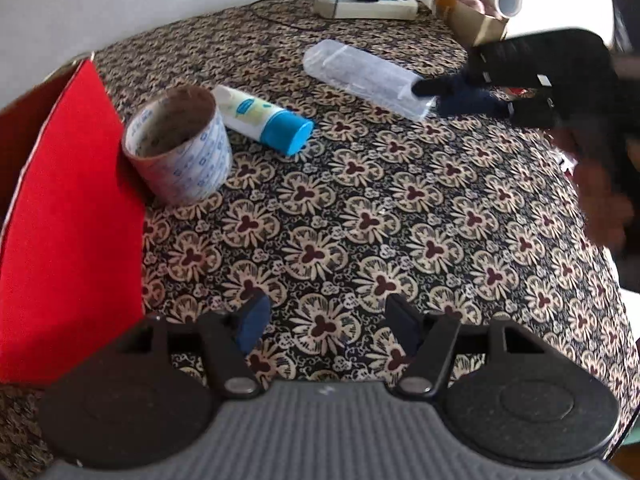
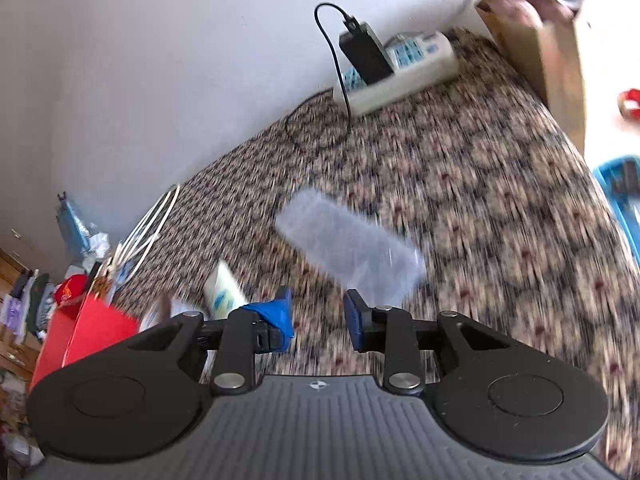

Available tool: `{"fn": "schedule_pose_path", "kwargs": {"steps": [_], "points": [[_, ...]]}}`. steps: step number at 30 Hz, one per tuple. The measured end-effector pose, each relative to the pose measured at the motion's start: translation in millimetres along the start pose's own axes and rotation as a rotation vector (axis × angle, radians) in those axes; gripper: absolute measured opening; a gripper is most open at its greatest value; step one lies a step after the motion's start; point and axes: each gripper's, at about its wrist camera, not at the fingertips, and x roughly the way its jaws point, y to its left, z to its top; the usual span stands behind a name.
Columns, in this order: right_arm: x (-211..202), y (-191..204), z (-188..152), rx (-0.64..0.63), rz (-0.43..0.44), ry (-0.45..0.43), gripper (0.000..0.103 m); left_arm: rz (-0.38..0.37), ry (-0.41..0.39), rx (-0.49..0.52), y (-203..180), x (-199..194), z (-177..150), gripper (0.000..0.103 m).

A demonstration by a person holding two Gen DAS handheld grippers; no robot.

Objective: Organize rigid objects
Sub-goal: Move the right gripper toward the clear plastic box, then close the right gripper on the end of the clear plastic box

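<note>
A clear plastic case (image 1: 366,78) lies on the patterned tablecloth (image 1: 360,220); it also shows blurred in the right wrist view (image 2: 348,246). A white tube with a blue cap (image 1: 266,120) lies beside a tape roll (image 1: 178,146) that stands next to the red box (image 1: 68,216). My left gripper (image 1: 324,324) is open and empty, low over the cloth near the front. My right gripper (image 2: 318,316) is open and empty, just short of the case; in the left wrist view its fingertips (image 1: 426,88) are at the case's right end.
A white power strip (image 1: 364,2) with a black adapter and cable lies at the back by the wall. A brown cardboard box (image 1: 474,22) with a white roll stands at the back right. The red box's corner (image 2: 88,332) sits left of my right gripper.
</note>
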Motion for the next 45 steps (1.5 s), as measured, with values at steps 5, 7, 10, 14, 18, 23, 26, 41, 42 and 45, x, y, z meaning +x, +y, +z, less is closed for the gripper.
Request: {"fn": "schedule_pose_path", "kwargs": {"steps": [5, 7, 10, 14, 18, 23, 26, 41, 42, 45], "points": [[37, 5, 30, -0.065, -0.043, -0.035, 0.012, 0.025, -0.012, -0.027, 6, 1, 1, 0.068], [50, 5, 36, -0.085, -0.067, -0.042, 0.012, 0.038, -0.019, -0.028, 8, 0, 1, 0.068], [67, 5, 41, -0.1, -0.075, -0.024, 0.012, 0.05, -0.028, -0.03, 12, -3, 0, 0.068], [73, 4, 34, -0.11, -0.045, -0.002, 0.014, 0.046, -0.045, -0.037, 17, -6, 3, 0.069], [60, 2, 14, -0.069, 0.025, 0.035, 0.014, 0.034, -0.061, -0.028, 16, -6, 8, 0.069], [43, 5, -22, -0.061, 0.079, 0.054, 0.013, -0.003, -0.077, -0.002, 13, -5, 11, 0.069], [35, 8, -37, -0.036, 0.1, 0.068, 0.013, -0.016, -0.08, 0.023, 11, -3, 12, 0.069], [22, 4, -11, 0.105, 0.08, -0.056, 0.015, 0.017, -0.179, 0.107, 10, -1, 30, 0.069], [28, 5, -2, 0.096, 0.065, -0.066, 0.015, 0.016, -0.185, 0.109, 9, 1, 33, 0.069], [50, 6, 16, 0.088, 0.036, -0.07, 0.015, 0.002, -0.208, 0.121, 6, 3, 38, 0.07]]}}
